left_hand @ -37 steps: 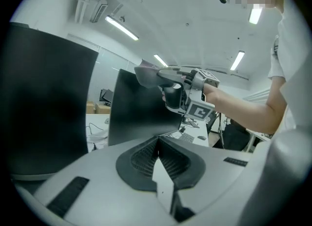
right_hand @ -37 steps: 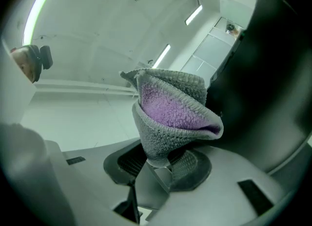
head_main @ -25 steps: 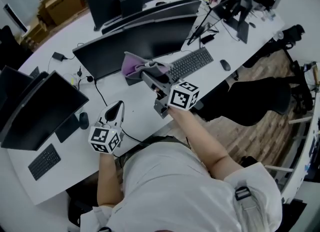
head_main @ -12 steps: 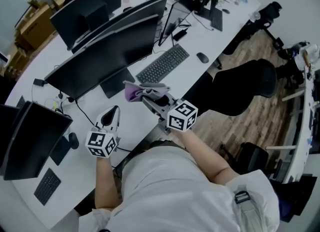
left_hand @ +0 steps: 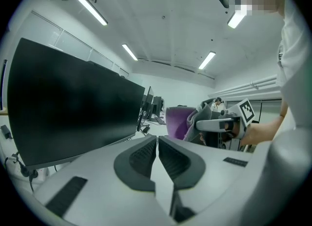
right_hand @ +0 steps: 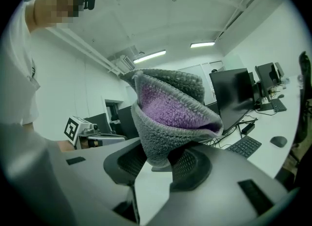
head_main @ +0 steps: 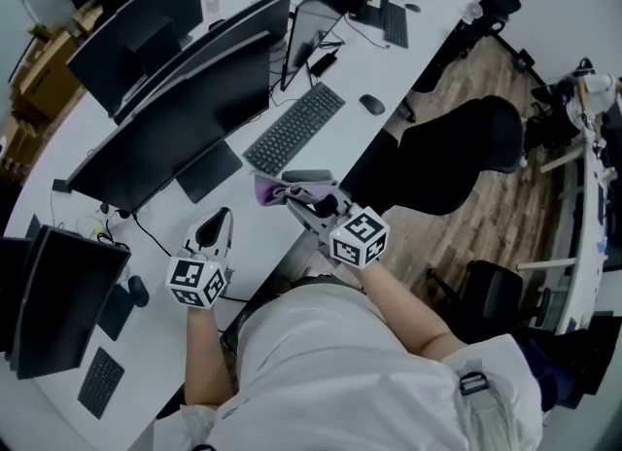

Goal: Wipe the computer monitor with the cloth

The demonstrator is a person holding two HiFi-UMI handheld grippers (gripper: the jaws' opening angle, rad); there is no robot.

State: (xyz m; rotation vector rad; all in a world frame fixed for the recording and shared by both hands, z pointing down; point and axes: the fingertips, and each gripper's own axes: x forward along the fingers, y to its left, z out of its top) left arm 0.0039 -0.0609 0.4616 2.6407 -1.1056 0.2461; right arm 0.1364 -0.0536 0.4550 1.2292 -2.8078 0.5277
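Of the two grippers, the left gripper (left_hand: 157, 154) has its jaws pressed together on nothing, and the right gripper (right_hand: 161, 164) is clamped on the one grey-and-purple cloth (right_hand: 170, 118). The cloth is held near and right of the big computer monitor (head_main: 175, 143), apart from it. Three keyboards (head_main: 294, 128) lie on the desk (head_main: 364, 70).

Left gripper (left_hand: 157, 143): jaws together, nothing between, forearm reaching forward. Right gripper (right_hand: 157, 160): jaws clamped on cloth (right_hand: 170, 115), arm forward.

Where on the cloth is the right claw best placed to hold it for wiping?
Grip the cloth at its bunched grey end, coming from the person's side, as the right claw does now. Its jaws are shut on that gathered end, so the folded purple face stands free beyond the tips to meet the monitor.
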